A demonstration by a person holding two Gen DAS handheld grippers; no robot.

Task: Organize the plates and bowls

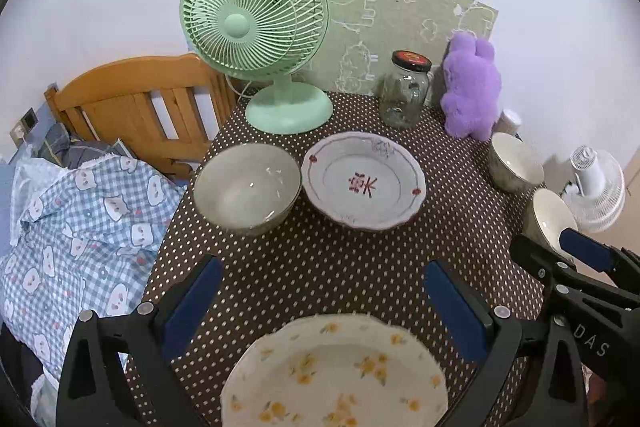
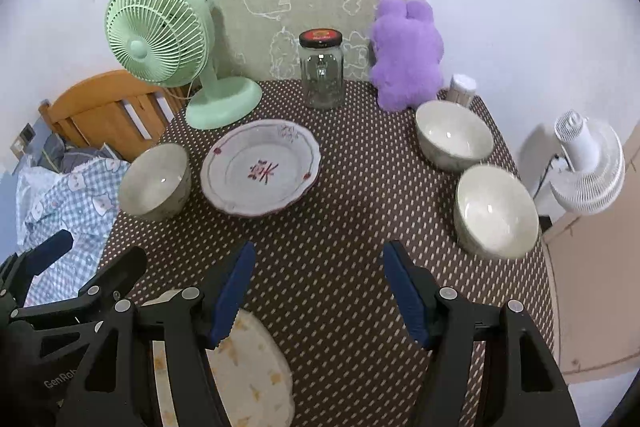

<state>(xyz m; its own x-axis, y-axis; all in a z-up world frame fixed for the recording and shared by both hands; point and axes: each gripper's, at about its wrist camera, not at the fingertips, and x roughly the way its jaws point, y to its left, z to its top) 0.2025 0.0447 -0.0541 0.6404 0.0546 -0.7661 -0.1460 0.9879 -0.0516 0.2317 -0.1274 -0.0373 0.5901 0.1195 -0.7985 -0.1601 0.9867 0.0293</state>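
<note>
The left gripper [image 1: 324, 301] stands wide open, empty, above the yellow-flowered plate [image 1: 334, 373]; only the right view shows both small bowls [image 2: 496, 211] whole. The right gripper [image 2: 318, 291], half open and empty, tilts downward; the red-marked plate [image 2: 260, 167] lies farther ahead.

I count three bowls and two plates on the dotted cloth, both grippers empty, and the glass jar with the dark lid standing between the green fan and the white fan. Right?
Not quite. The glass jar with the dark lid stands between the green desk fan and the purple plush toy, not the white fan, which stands off the table's right edge. The right wrist view shows it. The rest holds.
</note>
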